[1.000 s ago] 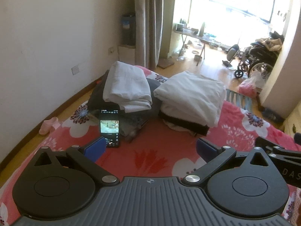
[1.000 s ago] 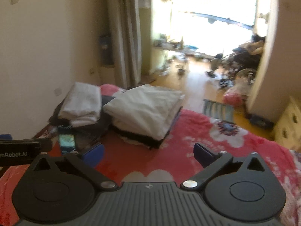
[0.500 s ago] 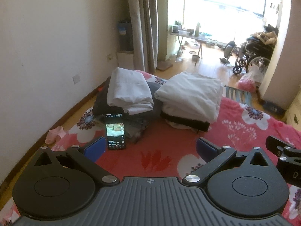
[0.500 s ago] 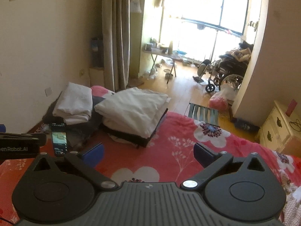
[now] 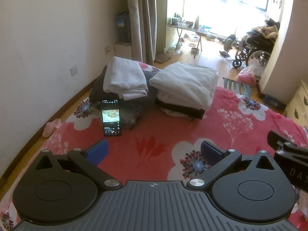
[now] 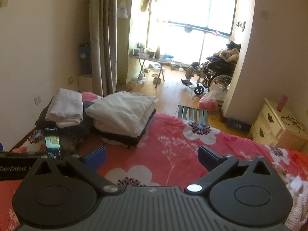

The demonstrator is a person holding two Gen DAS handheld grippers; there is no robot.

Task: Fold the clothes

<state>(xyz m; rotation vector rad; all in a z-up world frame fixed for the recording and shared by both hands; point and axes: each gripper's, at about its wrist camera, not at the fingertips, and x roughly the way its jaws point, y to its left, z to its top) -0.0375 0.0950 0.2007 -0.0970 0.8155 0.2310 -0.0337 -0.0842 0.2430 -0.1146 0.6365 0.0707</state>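
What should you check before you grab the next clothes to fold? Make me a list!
1. Left hand-held gripper open and holding nothing: ok.
2. Right hand-held gripper open and holding nothing: ok.
3. Bare patch of red flowered blanket in front for folding: ok.
4. Phone out of the way: not ok, it leans upright against the dark clothes by the folding spot.
5. Two white folded stacks tidy and off to the far side: ok.
6. An unfolded garment within reach: cannot tell, none is clearly in view.
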